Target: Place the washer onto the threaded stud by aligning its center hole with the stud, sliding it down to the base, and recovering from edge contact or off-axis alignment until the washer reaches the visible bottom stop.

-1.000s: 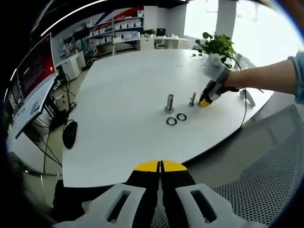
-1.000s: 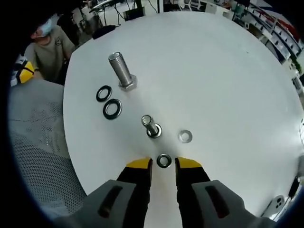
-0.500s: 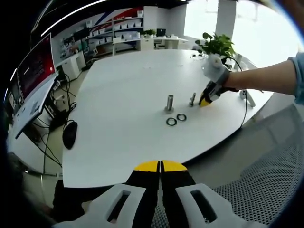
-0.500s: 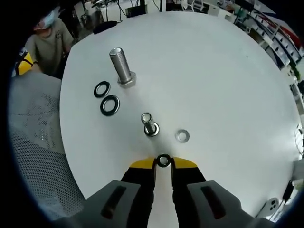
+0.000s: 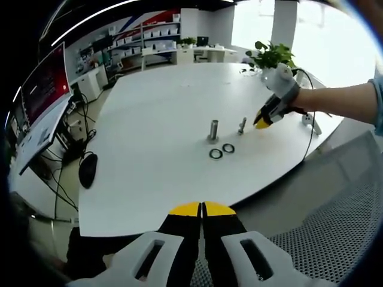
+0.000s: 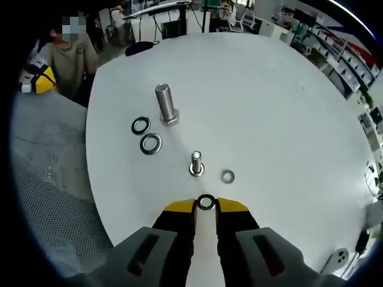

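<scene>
My right gripper (image 6: 206, 203) is shut on a small dark washer (image 6: 206, 201), held above the white table (image 6: 287, 107), just short of the thin threaded stud (image 6: 196, 162). That stud stands upright with a nut-like base. A silver washer (image 6: 227, 176) lies flat to the stud's right. In the left gripper view the right gripper (image 5: 261, 123) hovers off the table just right of the stud (image 5: 242, 124). My left gripper (image 5: 202, 208) is shut with nothing in it, back beyond the table's near edge.
A thick upright bolt (image 6: 166, 106) stands beyond the stud, with two dark washers (image 6: 140, 125) (image 6: 151, 143) beside it. A seated person (image 6: 69, 54) is at the table's far left edge. A potted plant (image 5: 272, 57) and cables sit at the table's right end.
The right gripper closed on the small washer and lifted it off the table, backing away from the stud. The left gripper has stayed still.
</scene>
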`<action>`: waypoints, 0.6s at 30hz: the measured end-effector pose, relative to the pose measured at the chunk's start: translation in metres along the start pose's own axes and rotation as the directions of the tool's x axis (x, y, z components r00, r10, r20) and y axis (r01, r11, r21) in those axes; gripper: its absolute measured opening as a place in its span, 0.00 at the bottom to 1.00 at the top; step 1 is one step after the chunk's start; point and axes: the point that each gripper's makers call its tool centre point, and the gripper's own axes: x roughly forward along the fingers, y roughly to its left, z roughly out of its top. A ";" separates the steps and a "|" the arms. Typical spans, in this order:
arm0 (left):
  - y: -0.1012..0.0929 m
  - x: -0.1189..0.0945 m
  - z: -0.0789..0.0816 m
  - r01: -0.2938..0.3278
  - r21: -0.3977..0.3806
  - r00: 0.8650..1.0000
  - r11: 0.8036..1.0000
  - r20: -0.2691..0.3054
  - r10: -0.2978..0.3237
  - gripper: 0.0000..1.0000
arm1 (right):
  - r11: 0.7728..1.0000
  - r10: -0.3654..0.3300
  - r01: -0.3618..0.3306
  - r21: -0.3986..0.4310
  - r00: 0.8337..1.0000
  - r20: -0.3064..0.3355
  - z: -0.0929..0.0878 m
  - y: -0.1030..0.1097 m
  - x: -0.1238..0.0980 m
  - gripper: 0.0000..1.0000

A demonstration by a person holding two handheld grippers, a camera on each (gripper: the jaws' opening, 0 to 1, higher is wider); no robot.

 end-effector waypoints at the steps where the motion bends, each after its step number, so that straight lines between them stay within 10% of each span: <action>1: 0.000 0.000 0.000 0.000 0.000 1.000 1.000 0.000 0.000 0.00 | 1.000 0.000 0.000 0.003 1.000 0.008 0.001 0.000 -0.002 0.14; 18: 0.000 -0.001 0.001 0.000 -0.001 1.000 1.000 0.007 0.000 0.00 | 0.999 0.015 -0.011 -0.044 0.997 0.072 0.045 0.008 -0.022 0.14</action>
